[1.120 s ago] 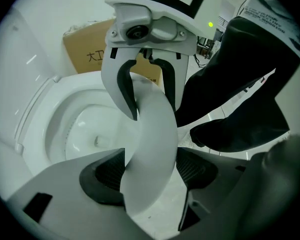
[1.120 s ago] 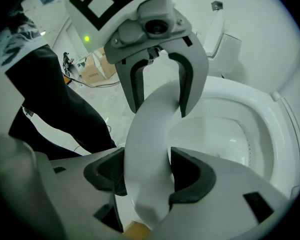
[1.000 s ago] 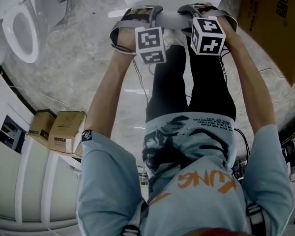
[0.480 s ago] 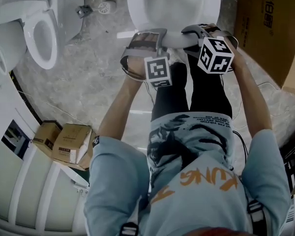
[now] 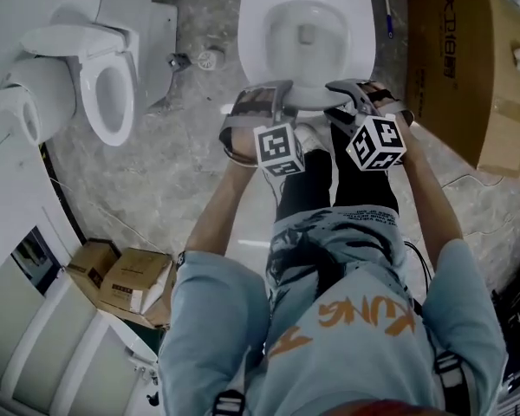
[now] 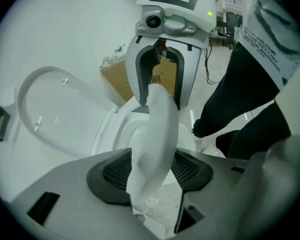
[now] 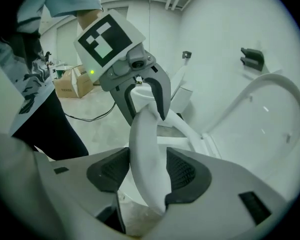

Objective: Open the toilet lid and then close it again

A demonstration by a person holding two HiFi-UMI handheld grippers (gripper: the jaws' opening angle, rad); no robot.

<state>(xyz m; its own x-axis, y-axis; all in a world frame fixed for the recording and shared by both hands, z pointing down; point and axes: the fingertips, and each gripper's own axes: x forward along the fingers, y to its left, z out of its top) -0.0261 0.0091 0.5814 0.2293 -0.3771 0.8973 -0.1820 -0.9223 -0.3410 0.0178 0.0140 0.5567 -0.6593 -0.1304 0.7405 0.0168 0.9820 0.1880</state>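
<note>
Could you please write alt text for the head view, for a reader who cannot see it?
Seen from above, a person clamps the left gripper and right gripper on the front edge of a white toilet lid, the jaws having just closed further on it. A second toilet stands at left, and cardboard boxes lie on the grey floor.

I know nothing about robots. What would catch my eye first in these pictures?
In the head view's middle, the left gripper and right gripper, each bearing a black-and-white marker cube, clamp the front edge of a white toilet lid; their jaws have just been closing on it. A second toilet stands upper left, and cardboard boxes lie on the floor lower left.
</note>
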